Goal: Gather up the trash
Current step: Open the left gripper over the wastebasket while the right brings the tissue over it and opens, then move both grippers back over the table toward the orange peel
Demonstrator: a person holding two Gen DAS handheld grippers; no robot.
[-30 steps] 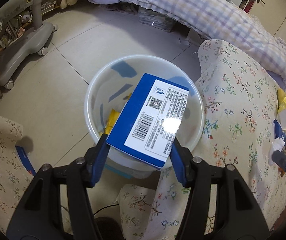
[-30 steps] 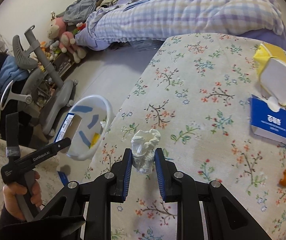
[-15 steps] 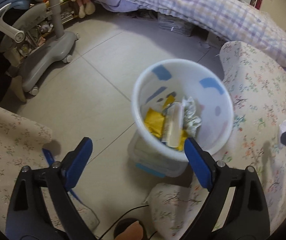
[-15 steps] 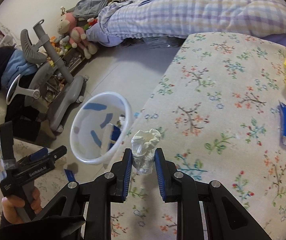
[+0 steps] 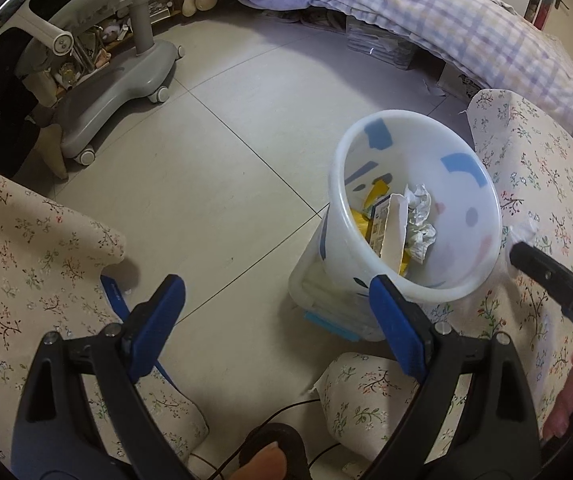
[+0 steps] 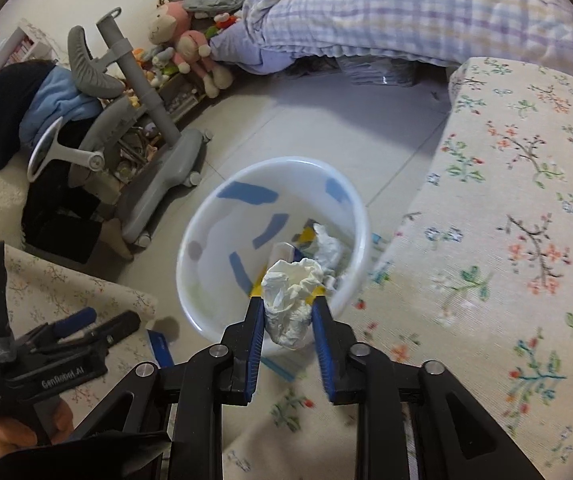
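Since a second ago the blue box has left the left gripper (image 5: 276, 324), whose blue-padded tongs now stand spread wide with nothing between them, low over the tiled floor (image 5: 214, 152) beside the white bucket (image 5: 340, 216). Seen from the left wrist, the bucket has slid from the centre of the frame to the right and sits against the edge of the floral-covered table (image 5: 542, 184). Inside it the box (image 5: 392, 232) stands on end, its long axis running from the bucket's bottom up toward the near rim, with a crumpled tissue (image 5: 420, 220) touching its right side and yellow wrappers (image 5: 360, 216) beneath. The tip of the other tool enters at the right edge of this view. From the right wrist, the right gripper (image 6: 288, 316) has travelled from above the tabletop to the bucket (image 6: 202, 280), which now fills the middle of the frame; its tongs are pinching a wadded white tissue (image 6: 290, 300), held upright with its long axis vertical, poking above the pads and hanging below them, just over the bucket's near rim. The left tool shows at lower left over a floral-covered seat (image 6: 66, 292), and the table (image 6: 506, 200) lies to the right.
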